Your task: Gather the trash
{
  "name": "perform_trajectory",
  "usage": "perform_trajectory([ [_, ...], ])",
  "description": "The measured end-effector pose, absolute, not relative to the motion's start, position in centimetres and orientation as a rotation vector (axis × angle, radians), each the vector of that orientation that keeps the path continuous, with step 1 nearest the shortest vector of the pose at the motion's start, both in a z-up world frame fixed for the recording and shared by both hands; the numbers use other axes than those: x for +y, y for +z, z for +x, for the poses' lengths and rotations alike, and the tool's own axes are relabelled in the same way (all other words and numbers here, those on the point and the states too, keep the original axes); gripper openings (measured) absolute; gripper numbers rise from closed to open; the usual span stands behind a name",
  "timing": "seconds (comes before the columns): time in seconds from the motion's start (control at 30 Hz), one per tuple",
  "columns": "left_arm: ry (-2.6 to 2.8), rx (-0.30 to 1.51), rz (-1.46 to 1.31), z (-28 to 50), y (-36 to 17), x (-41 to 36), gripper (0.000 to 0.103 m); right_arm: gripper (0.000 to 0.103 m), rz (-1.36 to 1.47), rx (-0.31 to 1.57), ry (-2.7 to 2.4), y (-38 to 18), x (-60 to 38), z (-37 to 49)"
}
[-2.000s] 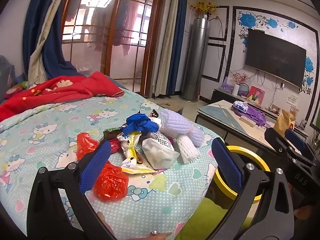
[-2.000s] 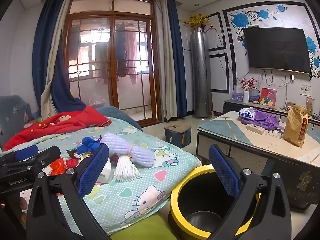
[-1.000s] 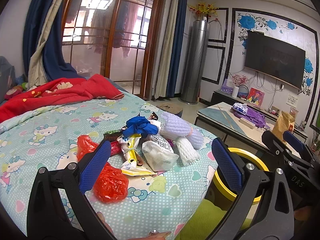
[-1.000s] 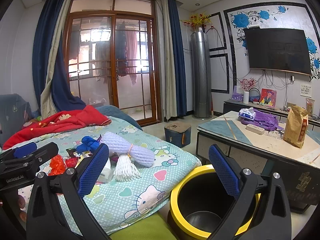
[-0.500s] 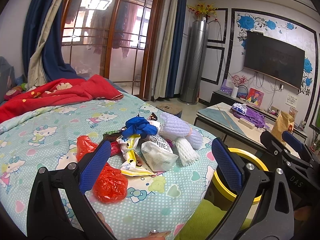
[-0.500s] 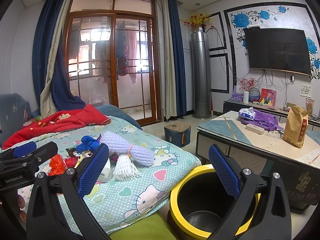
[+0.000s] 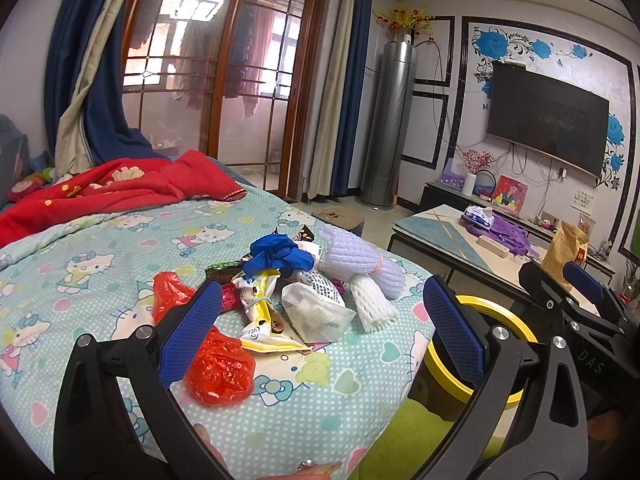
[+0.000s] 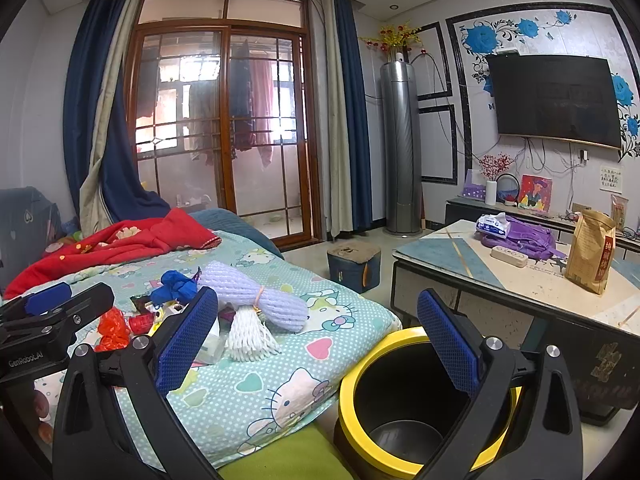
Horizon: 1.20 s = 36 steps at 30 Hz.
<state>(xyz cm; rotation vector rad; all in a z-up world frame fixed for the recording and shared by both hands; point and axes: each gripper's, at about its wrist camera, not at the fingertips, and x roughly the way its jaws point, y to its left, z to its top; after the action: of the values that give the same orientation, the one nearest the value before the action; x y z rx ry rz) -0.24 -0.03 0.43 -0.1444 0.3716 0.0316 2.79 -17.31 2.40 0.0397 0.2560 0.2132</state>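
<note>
Nothing moved; both tools, left tool [image 7: 320, 328] and right tool [image 8: 316, 340], released; bin [image 8: 384, 344] touching bed edge [image 8: 360, 344].

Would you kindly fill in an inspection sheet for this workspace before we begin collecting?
Surface: patterned quilt, trash piled near its edge.
Job's things: red plastic bag, blue wad, white wrapper, foam net sleeves; yellow-rimmed bin looks empty.
Clutter: red blanket; brown bag on the coffee table.
Grippers: left gripper and right gripper, jaws open, holding nothing.
Cables: wires under the television.
Surroundings: glass doors.
</note>
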Motion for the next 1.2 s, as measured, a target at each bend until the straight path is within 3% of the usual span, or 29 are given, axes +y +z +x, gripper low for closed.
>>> perform_trajectory([
  [0.47,0.07,0.379,-0.173,0.1,1.0,0.7,0.092,0.097,0.018,0.27,0.308,1.4,-16.4,3.3],
  [1.2,0.305,0.426,-0.299,0.7,-0.5,9.7,0.092,0.093,-0.161,0.361,0.528,2.1,-7.8,7.4],
])
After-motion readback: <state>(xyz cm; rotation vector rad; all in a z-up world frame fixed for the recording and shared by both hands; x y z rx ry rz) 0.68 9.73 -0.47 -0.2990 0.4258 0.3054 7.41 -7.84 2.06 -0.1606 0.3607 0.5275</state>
